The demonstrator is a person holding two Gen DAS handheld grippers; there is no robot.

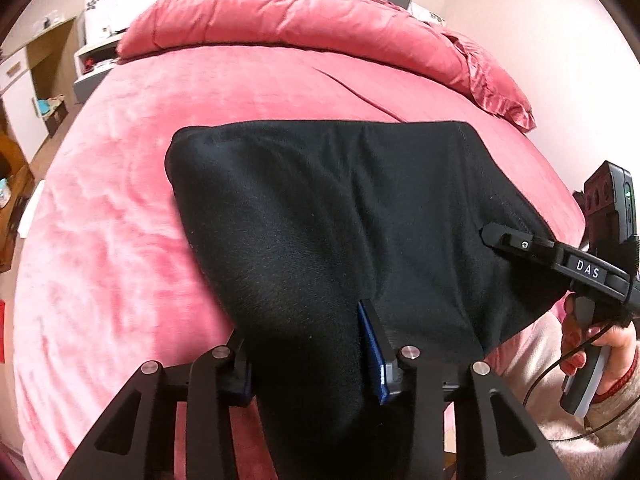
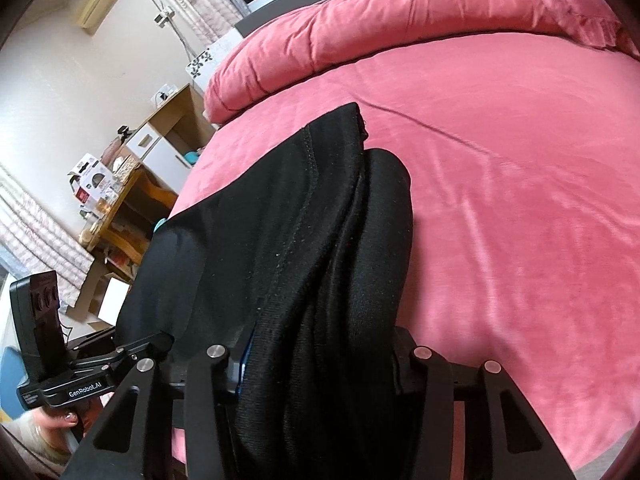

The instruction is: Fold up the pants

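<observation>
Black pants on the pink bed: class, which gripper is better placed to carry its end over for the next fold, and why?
Probably neither alone. The left gripper and right gripper each clamp a bunch of the black pants, so the near edge is held at both ends above the pink bed. Both should carry it together.

Black pants (image 1: 328, 216) hiding left claw's (image 1: 312, 344) left pad, lower end cut off, right claw's (image 2: 316, 364) pads buried in cloth

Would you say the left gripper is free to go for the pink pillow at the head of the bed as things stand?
Probably not yet: the left gripper has its jaws closed on the black pants, as has the right gripper. The bedspread up to the pillow lies bare otherwise.
</observation>
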